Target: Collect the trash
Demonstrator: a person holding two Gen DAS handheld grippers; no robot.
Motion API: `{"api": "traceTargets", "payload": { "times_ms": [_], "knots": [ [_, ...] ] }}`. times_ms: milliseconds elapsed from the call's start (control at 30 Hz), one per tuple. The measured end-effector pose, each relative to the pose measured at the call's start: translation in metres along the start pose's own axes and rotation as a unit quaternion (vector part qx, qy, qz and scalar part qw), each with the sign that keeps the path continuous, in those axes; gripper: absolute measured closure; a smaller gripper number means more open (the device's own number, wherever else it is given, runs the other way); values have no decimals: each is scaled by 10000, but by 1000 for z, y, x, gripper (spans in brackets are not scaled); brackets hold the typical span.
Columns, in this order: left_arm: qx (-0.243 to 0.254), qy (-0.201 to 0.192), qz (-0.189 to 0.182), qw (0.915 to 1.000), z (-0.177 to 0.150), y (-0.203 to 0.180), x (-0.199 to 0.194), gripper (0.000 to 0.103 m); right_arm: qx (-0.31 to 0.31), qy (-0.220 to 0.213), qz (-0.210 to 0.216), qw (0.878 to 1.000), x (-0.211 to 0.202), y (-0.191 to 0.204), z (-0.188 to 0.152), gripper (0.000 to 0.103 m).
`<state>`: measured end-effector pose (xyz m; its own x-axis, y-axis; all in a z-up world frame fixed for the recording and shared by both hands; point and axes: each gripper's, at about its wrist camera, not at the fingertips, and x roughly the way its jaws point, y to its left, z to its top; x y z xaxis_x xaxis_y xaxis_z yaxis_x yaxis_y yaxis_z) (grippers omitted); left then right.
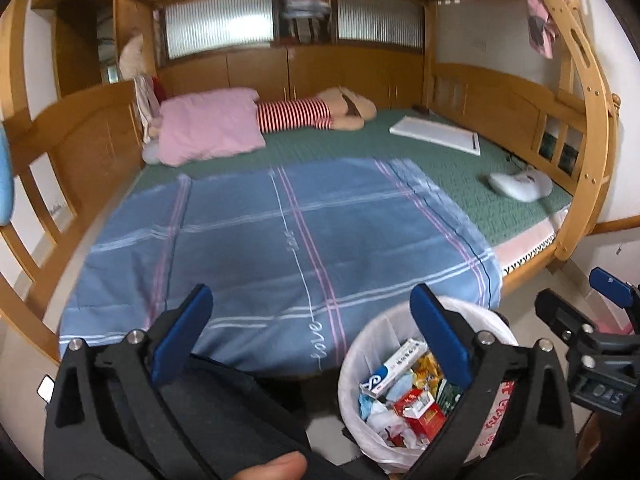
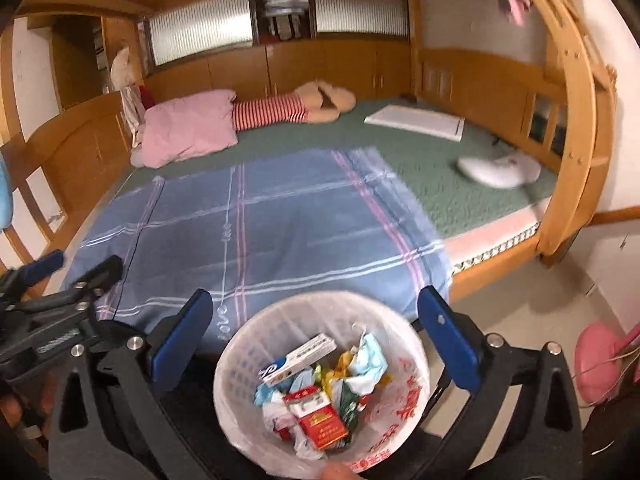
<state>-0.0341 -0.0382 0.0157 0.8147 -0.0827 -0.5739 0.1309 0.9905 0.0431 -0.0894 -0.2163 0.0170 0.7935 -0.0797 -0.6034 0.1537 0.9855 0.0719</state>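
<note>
Trash [image 2: 316, 392] fills your white bin [image 2: 240, 344] at six o'clock below the bed [image 2: 280, 220]; both your left gripper [image 1: 312, 344] and right gripper [image 2: 316, 340] gape empty, and no litter shows elsewhere, so collecting looks nearly finished

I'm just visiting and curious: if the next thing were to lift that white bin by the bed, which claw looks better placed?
Probably the right claw. It is open with the trash bin centred between its fingers. The left claw, also open, points at the blue blanket, with the bin off to its side.
</note>
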Motion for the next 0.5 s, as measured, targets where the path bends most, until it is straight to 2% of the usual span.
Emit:
{"api": "traceTargets", "payload": {
  "times_ms": [233, 500],
  "knots": [
    [-71, -260, 89, 9996, 6, 5, -20, 3, -46, -84, -49, 9999, -3, 1, 3, 3],
    [-40, -266, 44, 9996, 4, 2, -21, 3, -63, -95, -55, 9999, -2, 2, 3, 3]
  ]
}}
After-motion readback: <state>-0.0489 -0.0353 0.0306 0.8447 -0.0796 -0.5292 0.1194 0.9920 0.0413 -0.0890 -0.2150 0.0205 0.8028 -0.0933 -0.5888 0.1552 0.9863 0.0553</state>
